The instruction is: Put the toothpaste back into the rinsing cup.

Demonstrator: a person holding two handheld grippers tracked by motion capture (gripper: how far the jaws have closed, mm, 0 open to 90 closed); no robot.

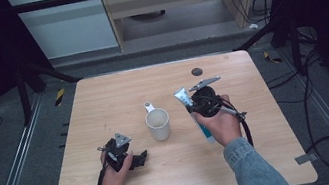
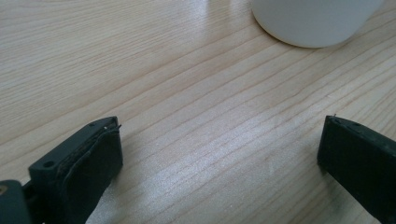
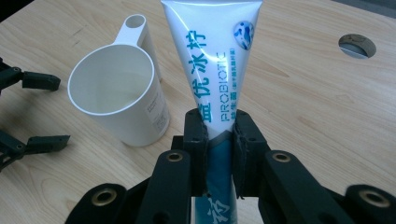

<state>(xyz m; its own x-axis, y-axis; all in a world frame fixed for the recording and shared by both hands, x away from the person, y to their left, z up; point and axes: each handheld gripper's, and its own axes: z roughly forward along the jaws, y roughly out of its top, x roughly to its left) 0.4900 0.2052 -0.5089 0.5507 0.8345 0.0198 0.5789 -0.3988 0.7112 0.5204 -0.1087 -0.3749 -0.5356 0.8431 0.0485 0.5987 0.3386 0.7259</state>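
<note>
We hold a gripper in each hand at a wooden table (image 1: 102,98).

Our right gripper (image 3: 219,135) is squeezed tight on a toothpaste tube (image 3: 212,56). The two black jaws press on the tube from both sides, low down where the white part turns blue. In the right gripper view, the flat crimped end of the tube sticks out past the jaws, and the blue end runs back between them. From the high view, the tube (image 1: 192,113) is up off the table in our right hand (image 1: 221,126), tilted, with its white end pointing up and away from us.

A white cup (image 1: 158,123) stands upright on the table, between our two hands. It has a flat handle with a hole in it. The cup looks empty inside. The tube is near the cup but not touching it.

Our left gripper (image 2: 219,154) is wide open, with nothing between the jaws. It sits low by the table, and the bottom of the cup (image 2: 313,21) is a little way in front of it.

There is a small round hole (image 3: 357,45) in the table, on the far side.
</note>
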